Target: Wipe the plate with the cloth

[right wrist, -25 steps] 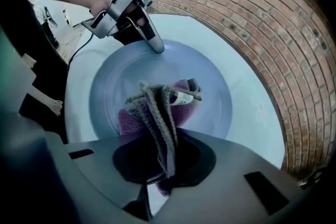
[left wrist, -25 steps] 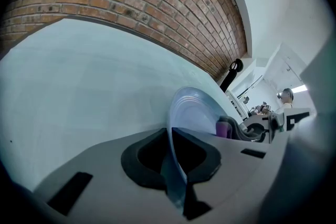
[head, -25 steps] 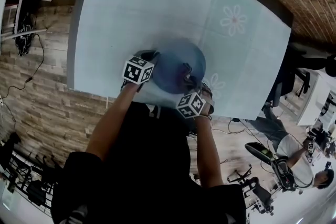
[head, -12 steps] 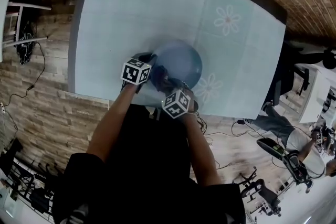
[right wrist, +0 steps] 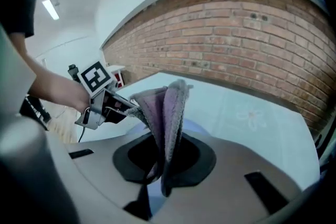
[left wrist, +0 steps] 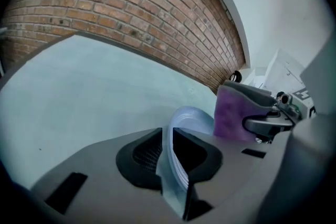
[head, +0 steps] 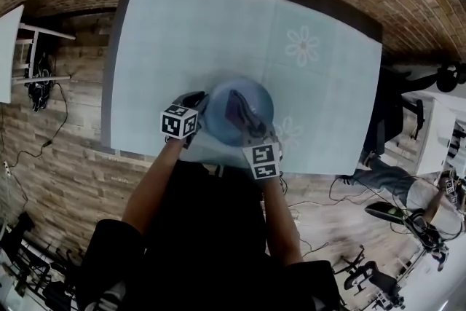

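A blue plate (head: pixel 247 95) is held above the table by its left rim. My left gripper (head: pixel 198 107) is shut on that rim, and the left gripper view shows the pale rim (left wrist: pixel 176 162) wedged upright between the jaws. These jaws have just been opening a little, with the rim still between them. My right gripper (head: pixel 251 129) is shut on a purple-grey cloth (head: pixel 239 108) that lies against the plate's face. In the right gripper view the cloth (right wrist: pixel 167 107) stands folded between the jaws, and the left gripper (right wrist: pixel 113 106) is just beyond it.
The table (head: pixel 175 33) carries a pale blue cover with daisy prints (head: pixel 302 46). Its near edge runs just under my hands. A brick wall (left wrist: pixel 131 13) lies beyond the far edge. White furniture (head: pixel 22 40) stands at the left, and cables and gear at the lower right.
Both grippers have risen and the plate has come up with the left one. The right gripper has carried the cloth from the plate's near right edge onto its face.
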`<state>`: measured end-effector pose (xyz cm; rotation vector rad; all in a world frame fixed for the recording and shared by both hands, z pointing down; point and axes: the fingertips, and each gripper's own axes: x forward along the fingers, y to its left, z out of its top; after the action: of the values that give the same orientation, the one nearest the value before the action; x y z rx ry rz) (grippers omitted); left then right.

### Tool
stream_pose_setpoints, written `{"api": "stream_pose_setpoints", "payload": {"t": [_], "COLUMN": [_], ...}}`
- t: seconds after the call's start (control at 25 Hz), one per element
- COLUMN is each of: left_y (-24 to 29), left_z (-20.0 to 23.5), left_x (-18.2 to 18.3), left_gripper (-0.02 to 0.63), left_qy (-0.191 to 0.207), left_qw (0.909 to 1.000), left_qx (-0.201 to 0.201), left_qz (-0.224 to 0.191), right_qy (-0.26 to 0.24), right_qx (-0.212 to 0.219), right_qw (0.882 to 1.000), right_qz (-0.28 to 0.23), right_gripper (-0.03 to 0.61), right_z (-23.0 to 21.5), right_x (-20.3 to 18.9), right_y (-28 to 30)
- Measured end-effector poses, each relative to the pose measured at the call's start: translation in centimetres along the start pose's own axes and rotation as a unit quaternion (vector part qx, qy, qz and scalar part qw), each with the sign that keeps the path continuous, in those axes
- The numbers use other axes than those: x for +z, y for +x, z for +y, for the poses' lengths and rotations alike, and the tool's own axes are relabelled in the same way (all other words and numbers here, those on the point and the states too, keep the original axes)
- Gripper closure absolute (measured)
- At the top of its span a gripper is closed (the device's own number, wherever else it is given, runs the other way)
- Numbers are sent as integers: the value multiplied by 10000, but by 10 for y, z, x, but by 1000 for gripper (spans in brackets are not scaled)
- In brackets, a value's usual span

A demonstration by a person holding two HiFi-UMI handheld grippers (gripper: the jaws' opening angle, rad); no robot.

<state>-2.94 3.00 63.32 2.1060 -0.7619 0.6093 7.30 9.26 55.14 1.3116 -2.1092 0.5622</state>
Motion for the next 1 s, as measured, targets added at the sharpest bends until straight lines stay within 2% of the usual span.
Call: {"api": "stream_pose_setpoints", "payload": {"t": [0.16, 0.24, 0.36, 0.56, 0.72, 0.76, 0.84, 1.0], "left_y": [-40, -62, -95, -136, -173, -181, -191, -201], "left_z": [-10, -23, -49, -94, -135, -143, -152, -150], "left_x": [38, 54, 70, 75, 100, 108, 117, 124], "left_gripper": [560, 560, 561, 561, 561, 564, 566, 570], "left_qy": [317, 496, 811, 1463, 1871, 1962, 2128, 2146], "left_qw": [9966, 9926, 9827, 9582, 9281, 9217, 9153, 9147], "left_qx": [120, 11, -176, -314, -261, -202, -115, -46], "left_qz": [-755, -1109, -1657, -2438, -3209, -3341, -3417, -3424], "right_qy": [532, 707, 889, 892, 953, 973, 982, 883], "right_qx": [-434, -669, -800, -1048, -1218, -1237, -1269, -1311], "right_qw": [9934, 9874, 9787, 9652, 9559, 9541, 9518, 9516], "right_qz": [-923, -1244, -1667, -2226, -2496, -2550, -2614, -2636], "right_gripper": [517, 517, 517, 515, 516, 515, 516, 516], "right_z": [-12, -16, -13, -3, 5, 7, 9, 15], "right_x": [39, 53, 73, 92, 101, 103, 106, 108], "right_y": [-34, -51, -75, -111, -129, -132, -136, -139]}}
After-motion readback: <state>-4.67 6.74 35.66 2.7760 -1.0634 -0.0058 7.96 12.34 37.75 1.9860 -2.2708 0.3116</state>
